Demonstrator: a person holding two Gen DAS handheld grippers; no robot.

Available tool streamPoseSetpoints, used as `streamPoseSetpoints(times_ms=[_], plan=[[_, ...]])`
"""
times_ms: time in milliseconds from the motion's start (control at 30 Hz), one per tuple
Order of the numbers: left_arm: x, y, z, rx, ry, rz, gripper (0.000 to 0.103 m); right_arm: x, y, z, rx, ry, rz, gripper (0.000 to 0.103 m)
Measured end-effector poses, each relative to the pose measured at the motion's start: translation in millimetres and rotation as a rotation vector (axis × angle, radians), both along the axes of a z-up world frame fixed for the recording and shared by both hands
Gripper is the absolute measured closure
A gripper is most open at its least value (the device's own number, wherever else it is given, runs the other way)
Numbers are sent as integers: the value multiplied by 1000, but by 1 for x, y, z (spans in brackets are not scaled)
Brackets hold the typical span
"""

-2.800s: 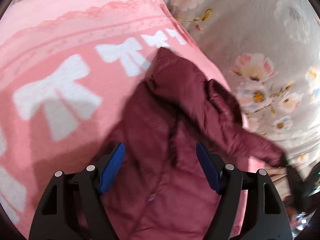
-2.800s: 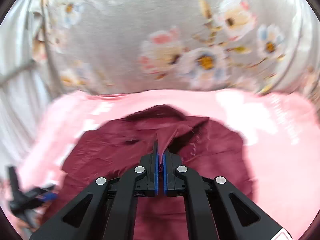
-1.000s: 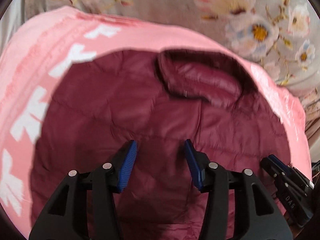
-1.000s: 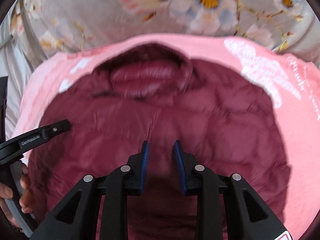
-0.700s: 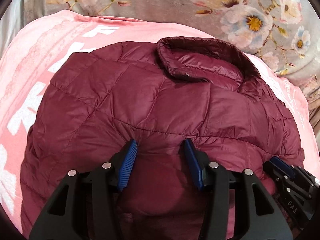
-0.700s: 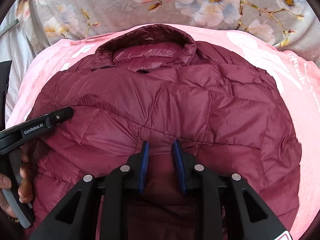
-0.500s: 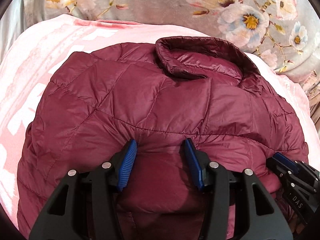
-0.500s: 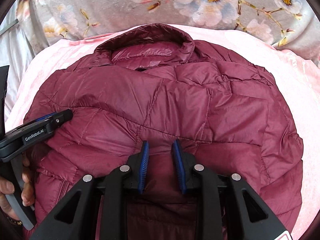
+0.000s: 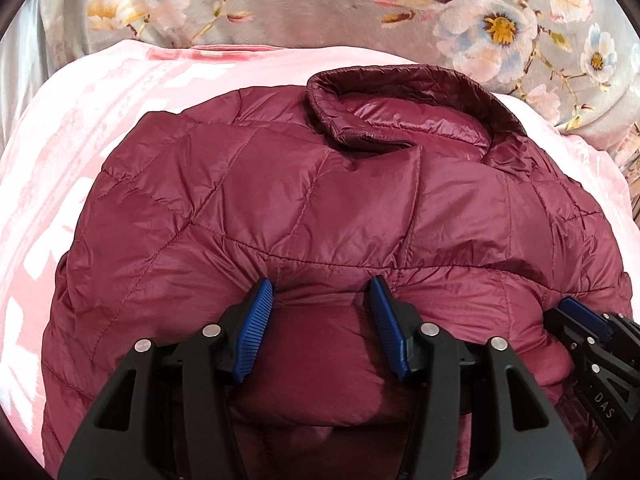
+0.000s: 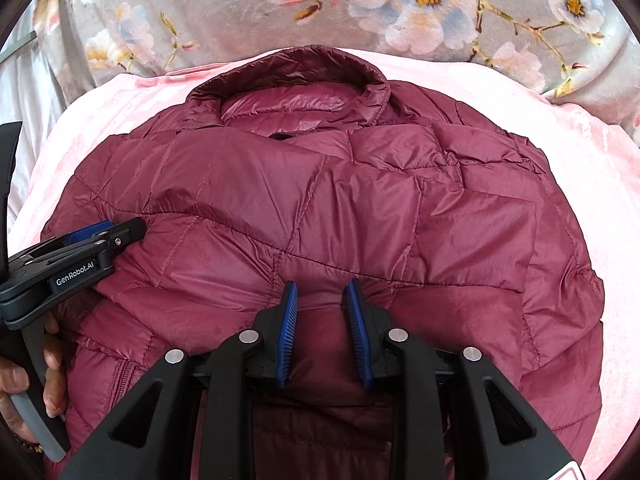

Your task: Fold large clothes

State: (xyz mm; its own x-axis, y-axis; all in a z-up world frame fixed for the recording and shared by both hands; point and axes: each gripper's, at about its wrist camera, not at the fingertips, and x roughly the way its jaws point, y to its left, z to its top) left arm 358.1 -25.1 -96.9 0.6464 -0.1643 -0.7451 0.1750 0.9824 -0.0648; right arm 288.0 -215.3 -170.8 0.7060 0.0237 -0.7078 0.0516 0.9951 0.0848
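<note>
Both my grippers, left (image 9: 320, 330) w/ wider jaws & right (image 10: 322, 330) narrower, pinch jacket (image 9: 320, 208) near hem; collar (image 9: 404, 92) lies straight far.

The quilted jacket (image 9: 320, 200) is a deep maroon with a slight sheen, its stitching in the same shade. Under it lies a pale pink blanket (image 9: 100, 120) with white motifs and a darker pink band. Behind, the grey fabric (image 10: 200, 8) carries white, pink and blue flowers with yellow centres. Both grippers are black with blue ribbed pads (image 9: 256, 328)
</note>
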Motion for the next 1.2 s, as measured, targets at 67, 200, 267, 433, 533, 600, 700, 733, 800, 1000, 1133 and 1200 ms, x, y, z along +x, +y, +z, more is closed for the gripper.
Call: streamPoseSetpoints(times_ms=[67, 200, 267, 433, 533, 600, 700, 733, 800, 1000, 1133, 1200], plan=[[0, 0, 0, 5, 0, 1, 54, 0, 0, 0, 5, 0, 0, 77], [1, 3, 2, -26, 3, -8, 50, 1, -3, 1, 42, 1, 13, 72], [4, 12, 9, -105, 39, -27, 47, 2, -12, 8, 132, 15, 55, 65], [44, 42, 59, -420, 93, -10, 32, 22, -50, 55, 310, -77, 18, 43], [83, 35, 67, -465, 126, -10, 29, 61, -70, 62, 398, -83, -7, 39], [103, 28, 58, -471, 175, 2, 29, 84, -81, 56, 435, -69, -54, 39], [130, 20, 30, -528, 284, 21, 30, 118, -93, 41, 502, -18, -101, 39], [134, 19, 22, -533, 306, 27, 32, 129, -93, 35, 510, 13, -105, 39], [137, 15, 11, -525, 313, 37, 36, 140, -86, 27, 501, 69, -95, 38], [135, 4, 7, -454, 252, 9, 42, 154, -58, 45, 656, 31, 77, 86], [131, 7, 4, -446, 223, -8, 43, 149, -61, 52, 618, -39, 43, 80], [129, 6, 3, -432, 200, -18, 43, 151, -55, 34, 595, 40, 51, 80]])
